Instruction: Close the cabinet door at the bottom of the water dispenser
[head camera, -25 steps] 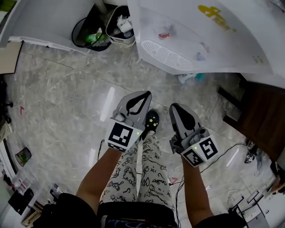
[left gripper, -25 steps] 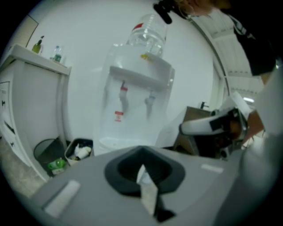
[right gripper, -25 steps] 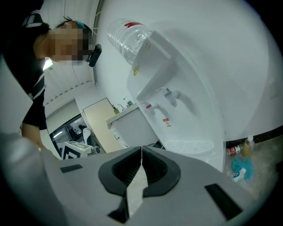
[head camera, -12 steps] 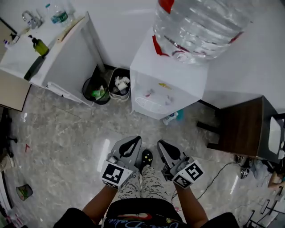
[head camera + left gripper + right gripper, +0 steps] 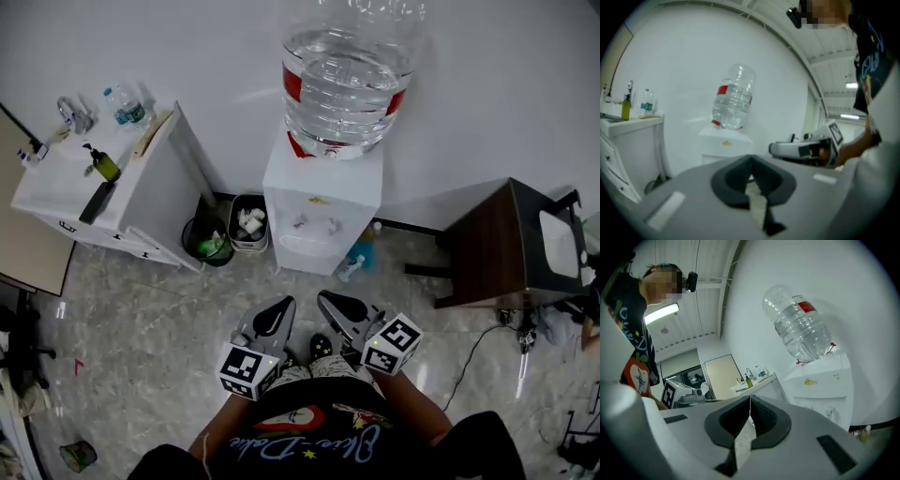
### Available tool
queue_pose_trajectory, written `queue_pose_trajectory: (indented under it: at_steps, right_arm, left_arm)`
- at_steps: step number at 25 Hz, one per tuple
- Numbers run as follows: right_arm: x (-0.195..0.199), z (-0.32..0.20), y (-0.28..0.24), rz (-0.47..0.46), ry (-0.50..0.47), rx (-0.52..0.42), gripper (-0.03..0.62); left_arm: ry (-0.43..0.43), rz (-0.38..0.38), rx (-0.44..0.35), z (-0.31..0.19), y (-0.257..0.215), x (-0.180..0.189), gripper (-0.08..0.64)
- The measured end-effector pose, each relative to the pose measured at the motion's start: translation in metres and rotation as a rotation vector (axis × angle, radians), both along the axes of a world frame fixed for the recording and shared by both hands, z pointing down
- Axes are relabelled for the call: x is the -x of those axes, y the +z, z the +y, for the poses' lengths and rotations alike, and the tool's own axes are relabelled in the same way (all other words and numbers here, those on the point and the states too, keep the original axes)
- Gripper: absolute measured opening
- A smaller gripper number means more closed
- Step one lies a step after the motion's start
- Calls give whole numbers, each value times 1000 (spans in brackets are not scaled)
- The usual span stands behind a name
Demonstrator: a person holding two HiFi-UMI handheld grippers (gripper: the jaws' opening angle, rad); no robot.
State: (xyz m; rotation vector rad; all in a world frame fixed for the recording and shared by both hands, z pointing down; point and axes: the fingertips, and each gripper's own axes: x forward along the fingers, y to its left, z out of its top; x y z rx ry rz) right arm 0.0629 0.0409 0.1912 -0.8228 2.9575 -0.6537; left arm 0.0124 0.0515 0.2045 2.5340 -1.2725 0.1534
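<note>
The white water dispenser stands against the wall with a big clear bottle on top. Its taps face me; from this steep angle its bottom cabinet door is not visible. My left gripper and right gripper hang side by side over the floor well short of the dispenser, both shut and holding nothing. In the left gripper view the dispenser is far ahead beyond the shut left gripper. The right gripper view shows the dispenser to the right of the shut right gripper.
A white counter unit with bottles stands left of the dispenser. A black bin and a white bin sit between them. A blue spray bottle lies at the dispenser's foot. A dark wooden table is at the right, with cables on the floor.
The head view has risen and drawn back, so the dispenser looks smaller and farther. Both grippers sit lower in the picture, closer to my body, and are still shut.
</note>
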Motion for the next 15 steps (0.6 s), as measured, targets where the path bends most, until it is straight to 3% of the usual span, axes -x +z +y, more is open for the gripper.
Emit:
queue_pose_trajectory:
  at_steps: [4, 15]
  right_arm:
    - [4, 11, -2, -14, 7, 18, 17]
    - [9, 27, -21, -19, 25, -30, 17]
  left_arm:
    - [-3, 33, 1, 7, -12, 4, -2]
    - [-33, 12, -43, 8, -28, 25, -2]
